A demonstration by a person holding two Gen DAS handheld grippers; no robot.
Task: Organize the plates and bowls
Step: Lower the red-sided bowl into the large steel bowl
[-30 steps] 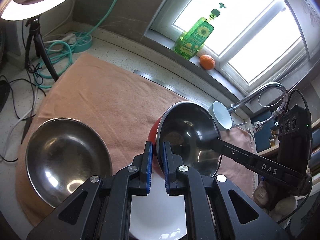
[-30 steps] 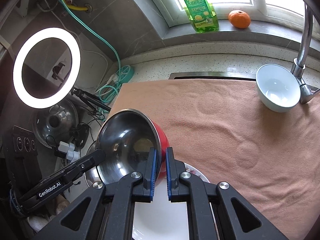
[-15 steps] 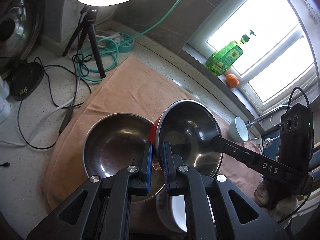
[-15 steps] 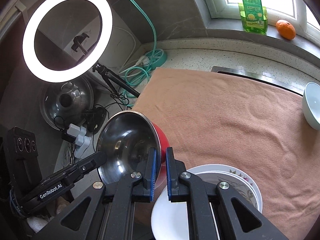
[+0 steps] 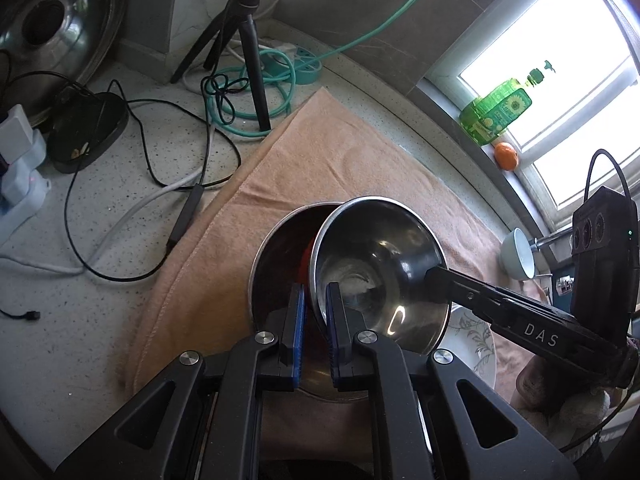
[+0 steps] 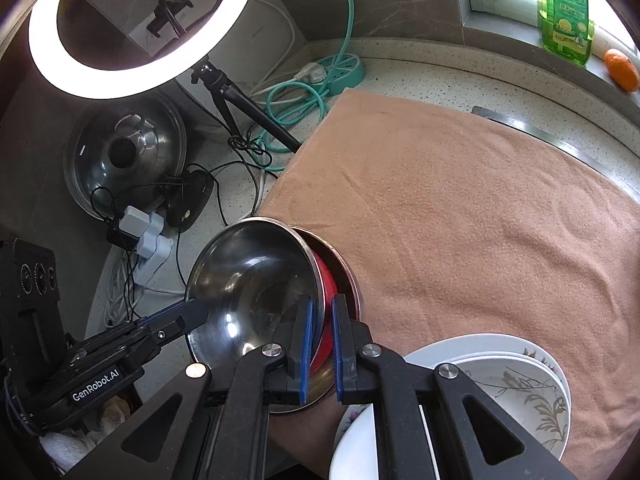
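A steel bowl with a red outside (image 5: 380,264) (image 6: 248,280) hangs tilted over a larger steel bowl (image 5: 280,248) (image 6: 346,268) that sits on the orange towel (image 6: 460,220). Whether the two bowls touch I cannot tell. My left gripper (image 5: 315,304) (image 6: 196,310) is shut on one side of the red bowl's rim. Across from it my right gripper (image 6: 322,312) (image 5: 431,276) is shut on the other side. A stack of white flowered plates (image 6: 520,384) (image 5: 476,336) lies beside the bowls at the towel's near edge.
A small white bowl (image 5: 516,256) stands by the tap at the towel's far end. Left of the towel are a ring light (image 6: 132,28) on a tripod (image 5: 248,52), tangled cables, a power strip (image 6: 148,240) and a pot lid (image 6: 124,156). A green bottle (image 6: 566,12) and an orange (image 6: 622,70) sit on the sill.
Both grippers have carried the red bowl to the left, off the plate stack and down over the larger steel bowl. Their grip on the rim has not changed.
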